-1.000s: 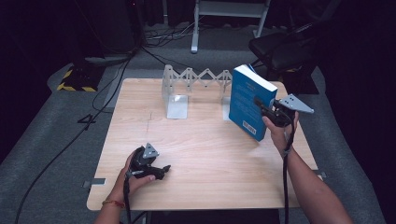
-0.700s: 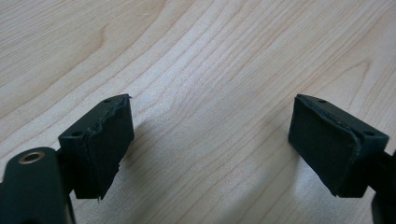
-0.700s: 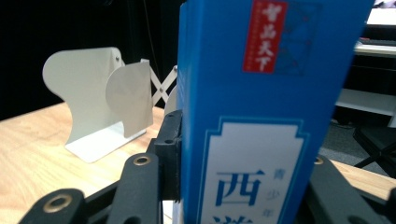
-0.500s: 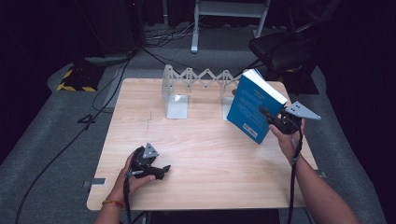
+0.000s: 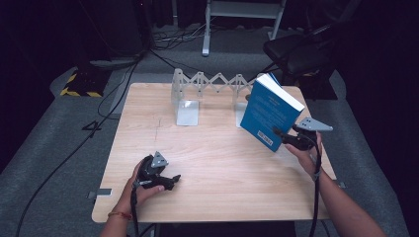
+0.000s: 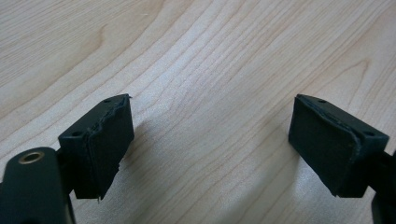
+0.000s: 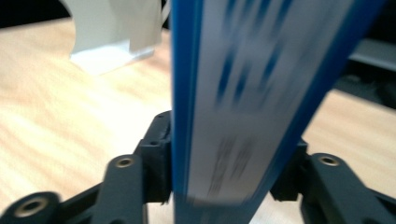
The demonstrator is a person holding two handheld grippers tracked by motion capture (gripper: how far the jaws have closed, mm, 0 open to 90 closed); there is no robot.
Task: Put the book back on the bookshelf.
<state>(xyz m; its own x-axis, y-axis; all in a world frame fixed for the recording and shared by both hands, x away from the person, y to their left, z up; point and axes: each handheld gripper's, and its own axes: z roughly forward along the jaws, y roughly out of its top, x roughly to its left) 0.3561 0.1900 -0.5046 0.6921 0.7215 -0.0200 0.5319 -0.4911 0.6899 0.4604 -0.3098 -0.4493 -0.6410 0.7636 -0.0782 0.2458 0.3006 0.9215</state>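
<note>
A blue book with a white spine hangs tilted over the table's right side, its lower corner near the wood. My right gripper grips that lower corner from the right. In the right gripper view the book stands edge-on between the jaws, and both pads touch its covers. These jaws have just been opening a little with the book still between them. My left gripper rests on the table near the front left. Its jaws stand wide apart over bare wood, open.
A metal accordion book rack stands at the back of the wooden table, with a white plate at its left end. Cables trail over the grey floor at the left. A dark chair stands behind the table's right corner.
The right hand has sunk and drifted toward the table's right edge. The book has come down with it and leans more. The left hand has stayed put.
</note>
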